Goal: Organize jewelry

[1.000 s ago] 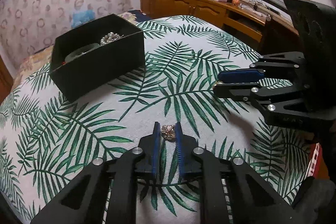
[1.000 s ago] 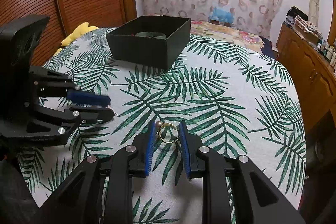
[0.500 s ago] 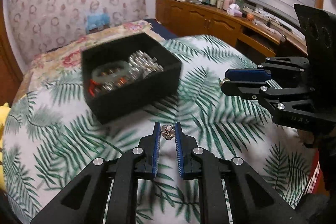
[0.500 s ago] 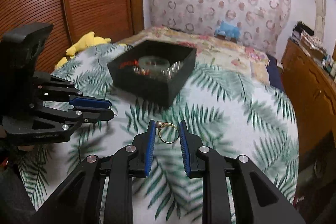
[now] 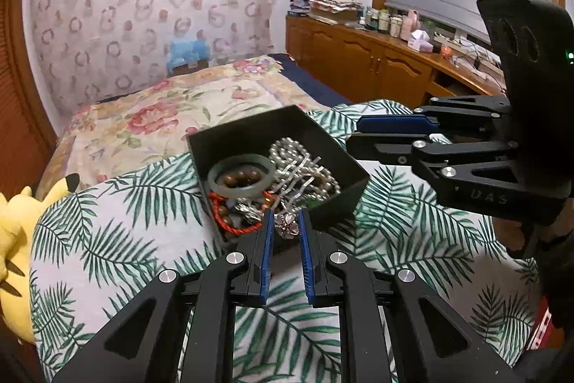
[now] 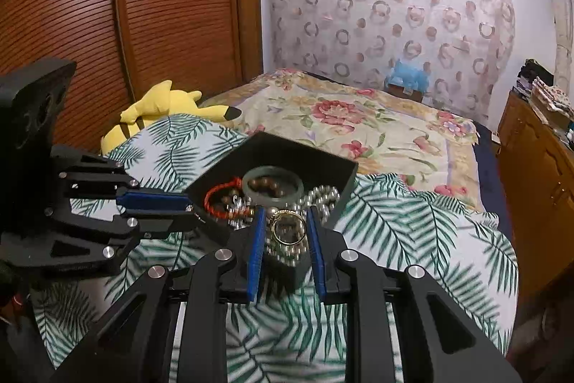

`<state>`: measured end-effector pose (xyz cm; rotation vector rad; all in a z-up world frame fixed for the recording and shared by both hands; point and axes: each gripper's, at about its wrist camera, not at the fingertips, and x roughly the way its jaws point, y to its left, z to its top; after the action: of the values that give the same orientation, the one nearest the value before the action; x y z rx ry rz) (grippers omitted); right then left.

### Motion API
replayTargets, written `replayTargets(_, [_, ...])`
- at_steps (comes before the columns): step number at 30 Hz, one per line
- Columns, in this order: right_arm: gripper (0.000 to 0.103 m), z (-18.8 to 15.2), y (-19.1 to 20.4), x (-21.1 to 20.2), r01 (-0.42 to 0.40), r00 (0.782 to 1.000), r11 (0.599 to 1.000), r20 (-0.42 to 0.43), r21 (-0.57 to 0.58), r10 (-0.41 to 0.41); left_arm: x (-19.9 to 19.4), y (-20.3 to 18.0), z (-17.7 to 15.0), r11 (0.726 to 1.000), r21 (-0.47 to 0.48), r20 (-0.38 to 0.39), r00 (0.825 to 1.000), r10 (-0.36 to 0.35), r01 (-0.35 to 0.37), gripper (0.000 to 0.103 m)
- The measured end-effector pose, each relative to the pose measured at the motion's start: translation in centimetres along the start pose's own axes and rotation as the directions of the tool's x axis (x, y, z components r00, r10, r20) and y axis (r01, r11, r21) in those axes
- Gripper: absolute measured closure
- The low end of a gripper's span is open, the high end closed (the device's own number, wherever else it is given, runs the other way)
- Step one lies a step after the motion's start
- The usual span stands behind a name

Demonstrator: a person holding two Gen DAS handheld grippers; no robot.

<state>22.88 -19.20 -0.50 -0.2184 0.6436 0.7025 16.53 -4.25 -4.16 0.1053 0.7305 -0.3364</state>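
A black open box [image 5: 333, 146] [image 6: 315, 164] sits on the palm-leaf cloth, holding a green bangle [image 5: 241, 175] [image 6: 272, 185], pearl strands [image 5: 305, 164], a red cord bracelet [image 6: 215, 200] and other pieces. My left gripper [image 5: 286, 227] is shut on a small flower-shaped silver earring [image 5: 286, 225], held over the box's near edge. My right gripper [image 6: 287, 228] is shut on a gold ring [image 6: 287, 229] above the box's near corner. Each gripper shows in the other's view, the right [image 5: 394, 131] and the left [image 6: 158, 207], close beside the box.
The palm-leaf cloth [image 5: 125, 239] covers a rounded table. A yellow plush toy [image 6: 161, 110] [image 5: 14, 239] lies at its edge by the floral bed [image 6: 358, 121]. A wooden cabinet [image 5: 376, 67] with clutter runs along the right; slatted wooden doors [image 6: 125, 6] stand left.
Both grippers have risen and moved forward with their pieces, from the bare cloth to just over the box's near edge. The box now looks closer and its contents show.
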Motion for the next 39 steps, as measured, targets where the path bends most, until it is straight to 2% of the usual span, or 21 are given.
replayTargets(10, [0.077, 0.8, -0.6, 3.6, -0.008, 1.000, 0.999, -0.021, 0.033, 0.009, 0.9, 1.9, 1.0, 1.000, -0.023, 0.011, 1.000, 0.007, -0.007, 0.090])
replayTargets(20, [0.075, 0.3, -1.2, 4.3, -0.015, 1.000, 0.998, -0.005, 0.060, 0.016, 2.7, 3.1, 2.8, 0.999, -0.028, 0.016, 1.000, 0.026, -0.025, 0.090])
replayTargets(21, [0.068, 0.3, -1.4, 4.3, -0.009, 1.000, 0.998, -0.002, 0.064, 0.009, 2.9, 3.2, 2.9, 0.999, -0.028, 0.015, 1.000, 0.027, -0.027, 0.090])
replayTargets(22, [0.065, 0.2, -1.5, 4.3, -0.003, 1.000, 0.998, 0.000, 0.071, 0.003, 3.2, 3.2, 3.1, 0.999, -0.027, 0.014, 1.000, 0.028, -0.028, 0.090])
replayTargets(34, [0.065, -0.1, -4.3, 2.8, 0.076, 0.995, 0.986, 0.052, 0.148, -0.085, 5.8, 3.5, 4.8, 0.999, -0.032, -0.005, 0.999, 0.037, -0.037, 0.090])
replayTargets(39, [0.065, -0.2, -5.3, 2.8, 0.114, 0.992, 0.979, 0.042, 0.169, -0.122, 6.5, 3.6, 5.5, 0.998, -0.040, -0.005, 0.999, 0.046, -0.046, 0.090])
